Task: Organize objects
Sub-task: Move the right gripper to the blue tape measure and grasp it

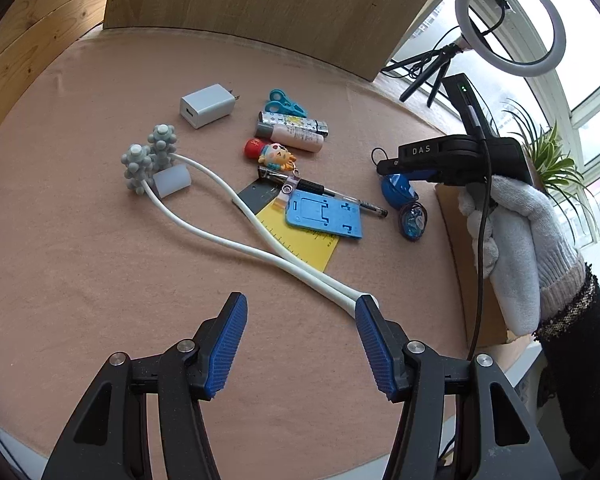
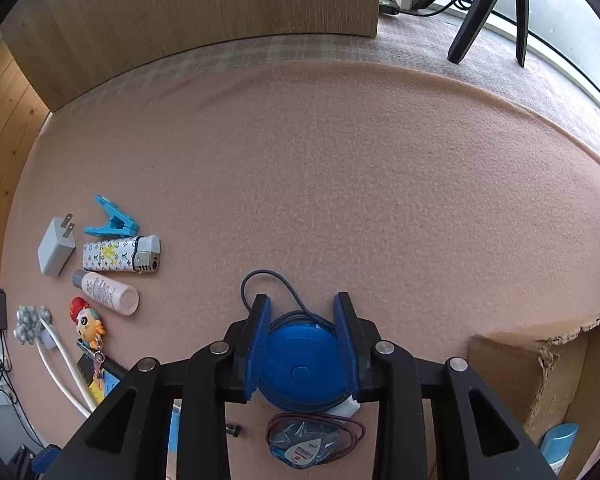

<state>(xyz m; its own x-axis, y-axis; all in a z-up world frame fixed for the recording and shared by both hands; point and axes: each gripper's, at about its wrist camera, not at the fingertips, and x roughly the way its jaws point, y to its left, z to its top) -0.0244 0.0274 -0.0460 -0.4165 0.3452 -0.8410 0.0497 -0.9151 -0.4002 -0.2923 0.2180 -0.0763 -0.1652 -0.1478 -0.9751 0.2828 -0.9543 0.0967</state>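
Now clamping the blue disc (image 2: 302,364) between right gripper (image 2: 302,344) pads, low over the pink mat (image 2: 360,184), cord looping ahead. Hovering, left gripper (image 1: 300,344) spread wide, gripping nothing, just beside the white massager (image 1: 236,216) handle. Lying farther off: charger (image 1: 207,105), lighter (image 2: 120,254), tube (image 2: 106,293), clip (image 2: 110,220).

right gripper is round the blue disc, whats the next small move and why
Probably lift the blue disc straight up a little, then carry it right toward the cardboard box. The right gripper has its jaws against both sides of the disc, and its cord trails loose on the mat, so a short lift clears it first. The left gripper is open and idle.
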